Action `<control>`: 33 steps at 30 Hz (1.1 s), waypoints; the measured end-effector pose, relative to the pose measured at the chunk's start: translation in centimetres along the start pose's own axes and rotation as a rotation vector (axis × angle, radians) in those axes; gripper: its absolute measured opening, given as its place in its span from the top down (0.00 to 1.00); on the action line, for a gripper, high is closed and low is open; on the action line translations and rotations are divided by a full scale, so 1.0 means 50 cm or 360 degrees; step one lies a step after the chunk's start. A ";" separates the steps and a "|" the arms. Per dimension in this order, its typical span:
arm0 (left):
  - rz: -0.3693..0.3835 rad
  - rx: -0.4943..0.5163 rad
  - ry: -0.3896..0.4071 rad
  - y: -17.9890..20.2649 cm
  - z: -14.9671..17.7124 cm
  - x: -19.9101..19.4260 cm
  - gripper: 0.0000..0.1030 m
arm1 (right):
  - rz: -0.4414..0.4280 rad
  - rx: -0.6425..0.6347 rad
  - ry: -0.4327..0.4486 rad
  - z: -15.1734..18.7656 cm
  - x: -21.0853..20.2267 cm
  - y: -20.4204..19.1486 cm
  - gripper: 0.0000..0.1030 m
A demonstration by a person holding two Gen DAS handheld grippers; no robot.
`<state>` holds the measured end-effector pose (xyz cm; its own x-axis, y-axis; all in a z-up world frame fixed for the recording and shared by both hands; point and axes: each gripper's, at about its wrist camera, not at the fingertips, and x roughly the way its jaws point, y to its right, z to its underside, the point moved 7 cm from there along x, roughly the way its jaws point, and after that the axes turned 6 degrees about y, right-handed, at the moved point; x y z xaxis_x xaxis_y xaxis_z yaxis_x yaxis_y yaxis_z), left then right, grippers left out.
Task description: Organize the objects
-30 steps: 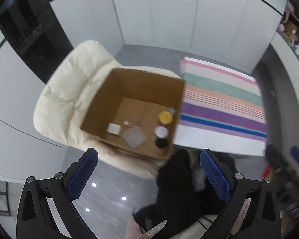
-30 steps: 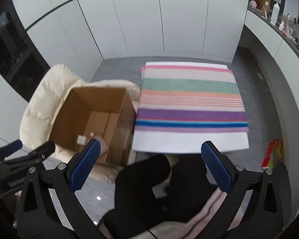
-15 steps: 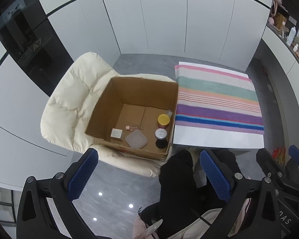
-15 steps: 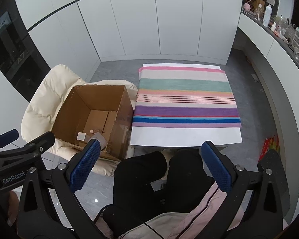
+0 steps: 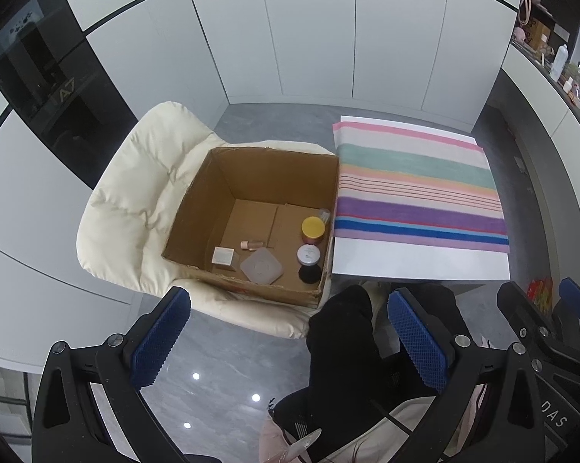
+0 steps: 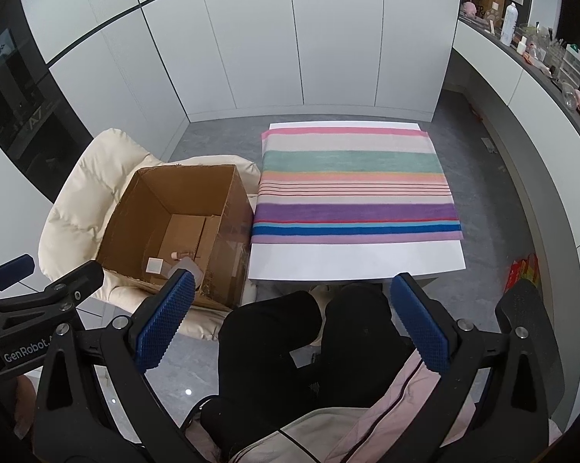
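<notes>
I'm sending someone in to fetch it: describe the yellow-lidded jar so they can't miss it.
Find the cream padded chair left of the striped table; an open cardboard box sits on it. On the box floor by the wall nearest the table stands the jar, the only item with a bright yellow lid; the one beside it is white-topped.

The box [image 5: 251, 177] sits on the chair [image 5: 135, 193], left of the table [image 5: 417, 266].

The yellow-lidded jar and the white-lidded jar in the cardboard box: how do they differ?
The yellow-lidded jar has a reddish body; the white-lidded jar has a dark one. The yellow-lidded jar stands farther from the camera, the white-lidded jar nearer. Both stand upright in the brown cardboard box, by its right wall.
</notes>
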<state>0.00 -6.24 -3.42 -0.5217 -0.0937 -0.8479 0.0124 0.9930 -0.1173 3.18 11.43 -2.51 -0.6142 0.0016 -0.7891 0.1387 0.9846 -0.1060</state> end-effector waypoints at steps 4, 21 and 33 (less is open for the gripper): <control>0.0001 0.0003 0.0001 0.000 0.000 -0.001 0.00 | 0.0006 -0.0004 0.0011 0.001 -0.002 0.002 0.01; -0.0014 0.0009 -0.0018 -0.001 0.001 0.007 0.00 | 0.0023 -0.0019 0.0007 0.004 -0.003 -0.004 0.01; -0.0011 0.0004 -0.0041 0.003 0.005 0.015 0.00 | 0.0025 -0.0024 -0.0003 0.003 0.002 0.001 0.01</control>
<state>-0.15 -6.19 -4.20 -0.4996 -0.1022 -0.8602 0.0110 0.9922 -0.1243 3.24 11.43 -2.72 -0.6107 0.0166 -0.7917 0.1365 0.9870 -0.0846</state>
